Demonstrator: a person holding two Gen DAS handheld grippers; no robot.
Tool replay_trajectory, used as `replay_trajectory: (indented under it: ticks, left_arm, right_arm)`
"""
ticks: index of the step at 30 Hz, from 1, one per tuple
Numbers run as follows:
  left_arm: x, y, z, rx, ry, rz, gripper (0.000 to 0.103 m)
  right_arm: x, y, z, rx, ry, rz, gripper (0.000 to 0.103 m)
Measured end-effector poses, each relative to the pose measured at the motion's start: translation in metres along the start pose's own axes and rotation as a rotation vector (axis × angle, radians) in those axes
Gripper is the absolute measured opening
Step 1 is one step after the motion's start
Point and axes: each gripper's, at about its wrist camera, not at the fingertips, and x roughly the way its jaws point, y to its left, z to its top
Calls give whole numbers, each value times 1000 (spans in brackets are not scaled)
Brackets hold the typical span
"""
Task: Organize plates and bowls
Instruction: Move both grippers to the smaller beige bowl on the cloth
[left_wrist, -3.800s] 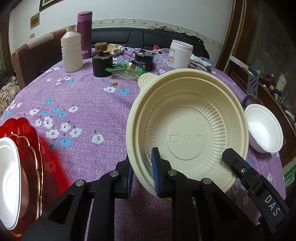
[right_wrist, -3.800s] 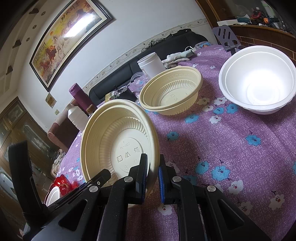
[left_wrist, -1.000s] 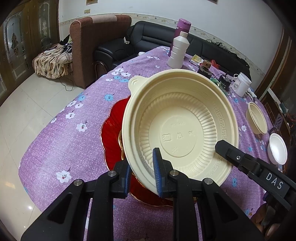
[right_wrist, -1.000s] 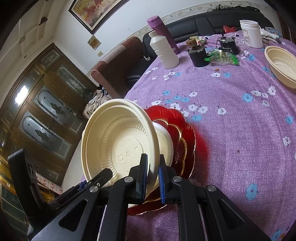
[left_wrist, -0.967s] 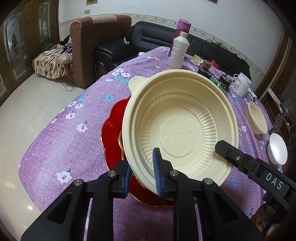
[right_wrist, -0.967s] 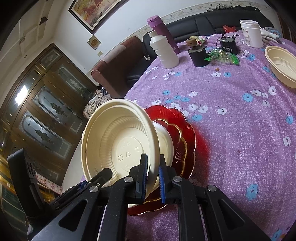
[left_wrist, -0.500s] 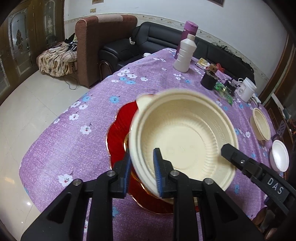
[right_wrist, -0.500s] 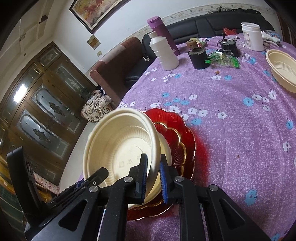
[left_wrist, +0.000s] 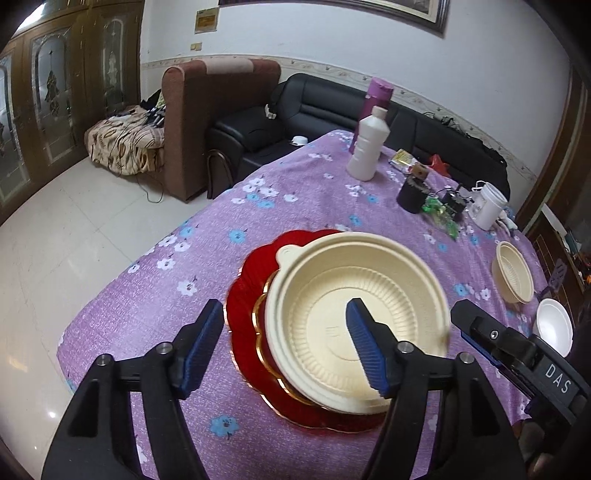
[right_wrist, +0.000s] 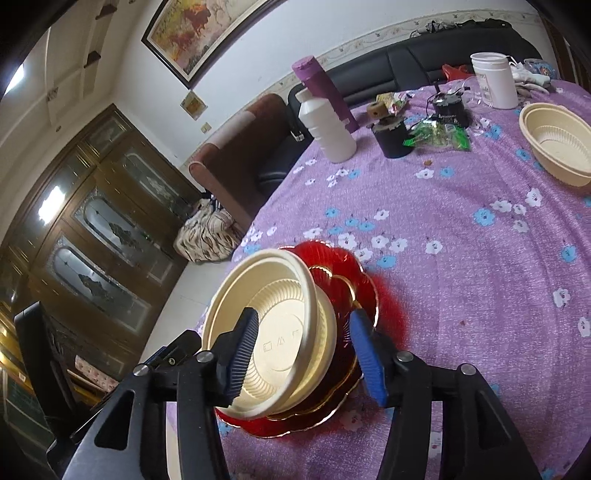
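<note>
Both tongs are opening, left gripper (left_wrist: 282, 345) and right gripper (right_wrist: 301, 352), nothing pinched. The cream bowl (left_wrist: 356, 319) sits on the red plates (left_wrist: 245, 306). Looks light, thin, bendy; grab its rim.

We see a cream bowl (left_wrist: 354, 317) of matt plastic, its inner wall finely ribbed, and under it a red plate (left_wrist: 251, 295) that looks like glossy glass or plastic with a shiny gold rim. We read the tablecloth (left_wrist: 295, 206) as woven purple cloth, slightly rough, printed with flowers. The left gripper (left_wrist: 284, 345) has matt black plastic arms, ridged blue pads and small metal screws. A white bottle (left_wrist: 367, 149) looks smooth plastic.
</note>
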Motion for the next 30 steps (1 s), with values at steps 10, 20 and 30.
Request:
replay_trajectory:
  ticks: [10, 20, 30]
  left_arm:
    - [-12, -45, 3, 78, -11, -83, 77]
    - [-1, -142, 6, 213, 78, -260, 82]
    - [49, -240, 23, 227, 191, -323, 82]
  right_arm:
    - [-40, -44, 6, 99, -47, -30, 92]
    - [-82, -128, 12, 282, -53, -100, 103]
    - [-135, -192, 70, 373, -183, -151, 103]
